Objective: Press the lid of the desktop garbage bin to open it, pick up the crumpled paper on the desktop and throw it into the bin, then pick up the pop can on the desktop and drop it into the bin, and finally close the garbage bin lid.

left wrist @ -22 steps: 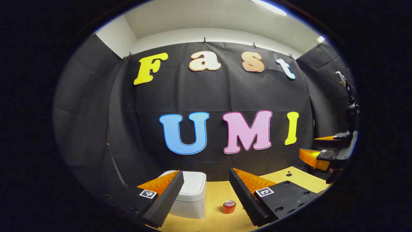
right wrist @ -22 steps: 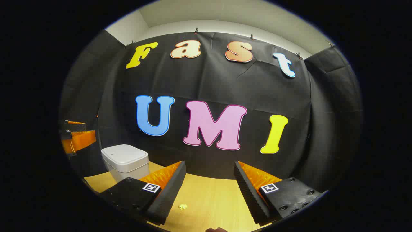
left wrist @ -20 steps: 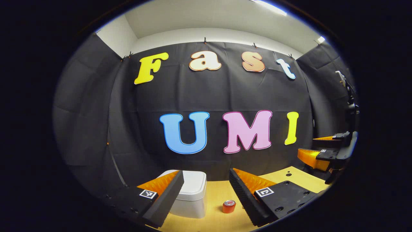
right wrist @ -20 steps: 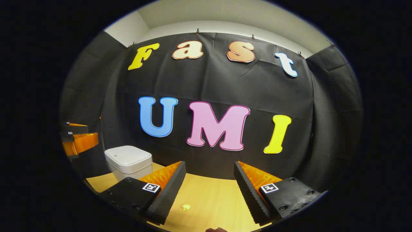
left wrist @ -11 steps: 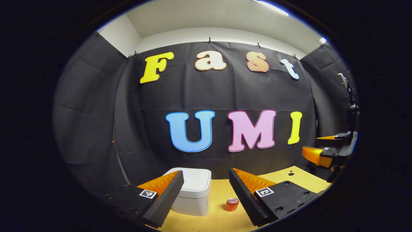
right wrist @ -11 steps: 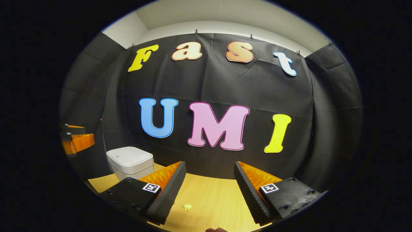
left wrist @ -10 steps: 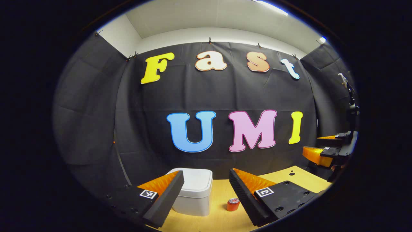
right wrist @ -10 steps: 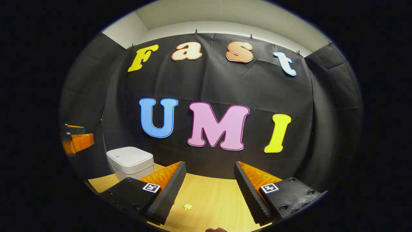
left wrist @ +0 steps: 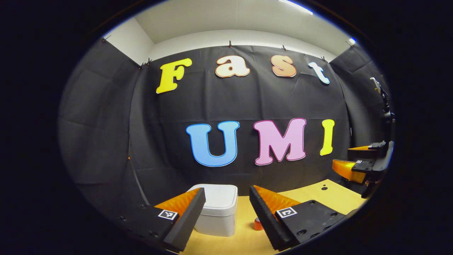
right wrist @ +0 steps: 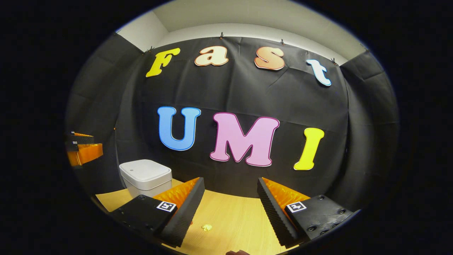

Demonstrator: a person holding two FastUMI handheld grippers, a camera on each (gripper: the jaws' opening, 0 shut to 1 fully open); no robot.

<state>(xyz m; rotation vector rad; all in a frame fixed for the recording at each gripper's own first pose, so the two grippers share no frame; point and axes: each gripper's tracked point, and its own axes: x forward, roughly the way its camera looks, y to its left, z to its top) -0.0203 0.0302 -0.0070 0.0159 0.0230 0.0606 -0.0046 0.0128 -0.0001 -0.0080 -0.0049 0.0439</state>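
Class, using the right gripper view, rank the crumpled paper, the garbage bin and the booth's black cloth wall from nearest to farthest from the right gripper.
1. crumpled paper: on the desktop, just ahead of the right gripper, between its open jaws, nearer the left one.
2. garbage bin: farther back on the left, lid closed.
3. black cloth wall: behind everything, at the desktop's far edge.

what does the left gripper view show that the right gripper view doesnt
Left gripper view: the pop can standing on the table beside the bin, with the right gripper off to the side. Right gripper view: the crumpled paper and the left gripper at the edge. Both: the white bin with its lid shut, on the wooden table.
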